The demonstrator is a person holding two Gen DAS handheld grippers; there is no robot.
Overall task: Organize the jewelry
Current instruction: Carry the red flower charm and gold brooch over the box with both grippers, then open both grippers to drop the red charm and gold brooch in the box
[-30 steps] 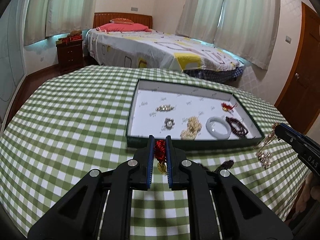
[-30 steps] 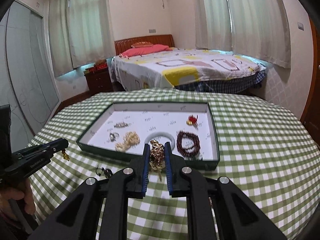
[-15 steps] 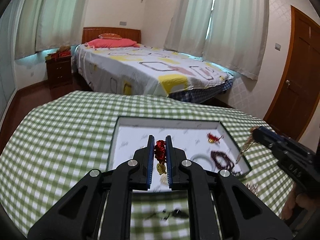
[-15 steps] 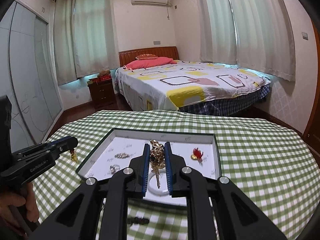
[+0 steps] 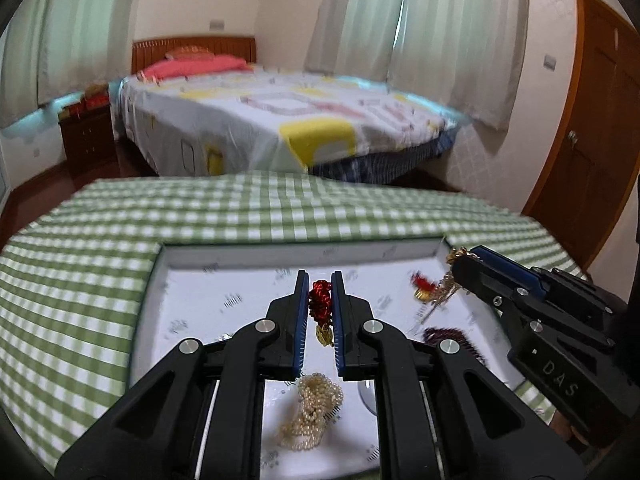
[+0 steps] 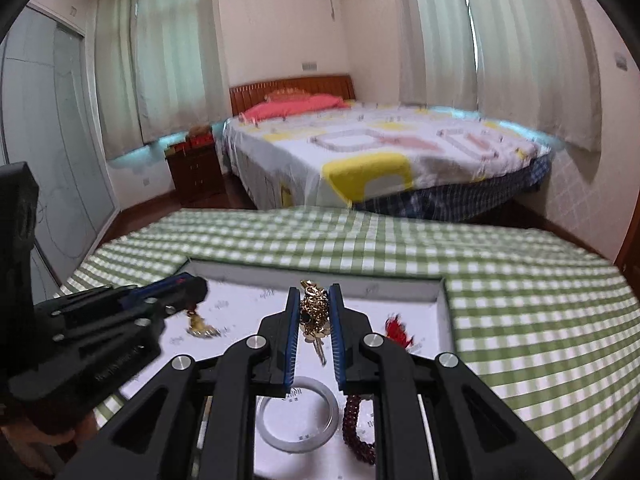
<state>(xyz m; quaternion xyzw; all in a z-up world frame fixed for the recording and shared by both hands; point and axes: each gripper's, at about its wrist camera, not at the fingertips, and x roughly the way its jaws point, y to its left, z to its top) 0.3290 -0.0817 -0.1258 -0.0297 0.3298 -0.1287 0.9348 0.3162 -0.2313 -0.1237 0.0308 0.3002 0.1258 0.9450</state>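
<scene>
The red knot charm (image 5: 320, 300) sits pinched between the blue pads of the left gripper (image 5: 320, 280), its small gold pendant dangling below the pads, all of it held above the white floor of the jewelry tray (image 5: 168, 256). The gold chain ornament (image 6: 315, 312) is likewise clamped in the right gripper (image 6: 315, 292), with a loose end hanging down between the fingers, over the tray's far half. Both sets of jaws are closed down to a narrow gap, just the width of the piece each one carries.

Inside the tray lie a pearl strand (image 5: 312, 412) under the left gripper, a pale bangle (image 6: 298, 416) under the right one, dark red beads (image 6: 358, 428) just beside the bangle, and a second red charm (image 6: 396, 330) near the right wall. The tray rests on a green checked tablecloth (image 6: 520, 320) (a bed fills the room behind it).

Compared with 0.5 s ago, both grippers have moved forward and lower over the tray, so its floor now fills the space beneath the 2 tools; the grips on the charm and chain are unchanged.
</scene>
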